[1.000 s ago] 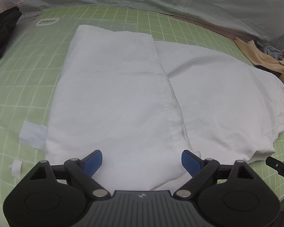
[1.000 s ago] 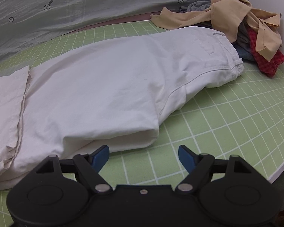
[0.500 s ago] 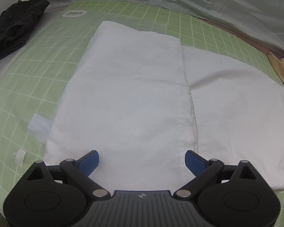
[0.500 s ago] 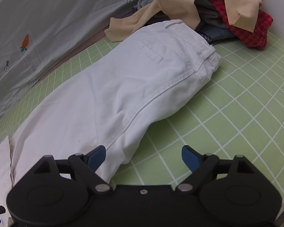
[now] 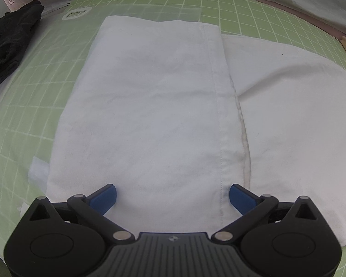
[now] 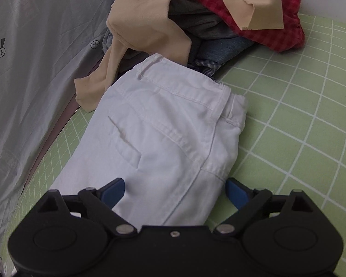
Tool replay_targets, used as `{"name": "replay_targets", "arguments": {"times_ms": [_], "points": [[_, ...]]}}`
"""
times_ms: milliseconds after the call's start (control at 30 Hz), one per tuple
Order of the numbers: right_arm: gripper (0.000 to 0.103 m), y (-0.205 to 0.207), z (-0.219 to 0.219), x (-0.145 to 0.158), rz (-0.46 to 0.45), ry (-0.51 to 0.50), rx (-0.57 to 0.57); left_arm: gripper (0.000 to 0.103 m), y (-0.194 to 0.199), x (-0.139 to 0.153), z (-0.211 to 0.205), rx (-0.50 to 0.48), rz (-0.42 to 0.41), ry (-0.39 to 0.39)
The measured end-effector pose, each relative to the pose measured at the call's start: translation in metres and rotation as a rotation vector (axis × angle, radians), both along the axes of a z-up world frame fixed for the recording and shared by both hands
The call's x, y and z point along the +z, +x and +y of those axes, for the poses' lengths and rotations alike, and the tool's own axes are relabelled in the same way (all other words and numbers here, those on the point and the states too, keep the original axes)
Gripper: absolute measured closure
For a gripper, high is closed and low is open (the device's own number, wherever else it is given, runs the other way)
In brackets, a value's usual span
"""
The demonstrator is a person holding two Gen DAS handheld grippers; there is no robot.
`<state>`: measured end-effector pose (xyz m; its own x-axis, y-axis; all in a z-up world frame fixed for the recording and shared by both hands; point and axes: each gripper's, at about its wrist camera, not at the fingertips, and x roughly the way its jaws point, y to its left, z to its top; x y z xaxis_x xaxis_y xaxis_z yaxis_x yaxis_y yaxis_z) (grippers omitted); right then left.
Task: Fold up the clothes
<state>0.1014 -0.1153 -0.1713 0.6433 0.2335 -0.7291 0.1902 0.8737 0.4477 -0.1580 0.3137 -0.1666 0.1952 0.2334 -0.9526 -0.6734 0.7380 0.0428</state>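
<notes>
Both feeds give me soft, even, diffuse light with no hard shadows. On the left wrist view the white trousers (image 5: 163, 106) look hazy and low in contrast, nearly washed out, and the green grid mat (image 5: 23, 97) blurs toward the left edge. The right wrist view is crisper: I can read seams on the waistband and the check of the red garment (image 6: 272, 32). Fisheye distortion bows the grid lines strongly near the borders, and dark vignetting clips the corners. A faint shadow sits under the blue fingers (image 6: 114, 190).
</notes>
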Motion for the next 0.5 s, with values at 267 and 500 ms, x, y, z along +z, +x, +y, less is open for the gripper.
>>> {"name": "replay_targets", "arguments": {"times_ms": [267, 500], "points": [[0.002, 0.017, 0.008, -0.001, -0.024, -0.054, 0.013, 0.000, 0.005, -0.005, 0.001, -0.002, 0.036, -0.002], [0.020, 0.024, 0.007, 0.001, -0.013, -0.080, -0.004, 0.000, 0.001, -0.006, 0.004, 0.004, 0.025, -0.020]]}}
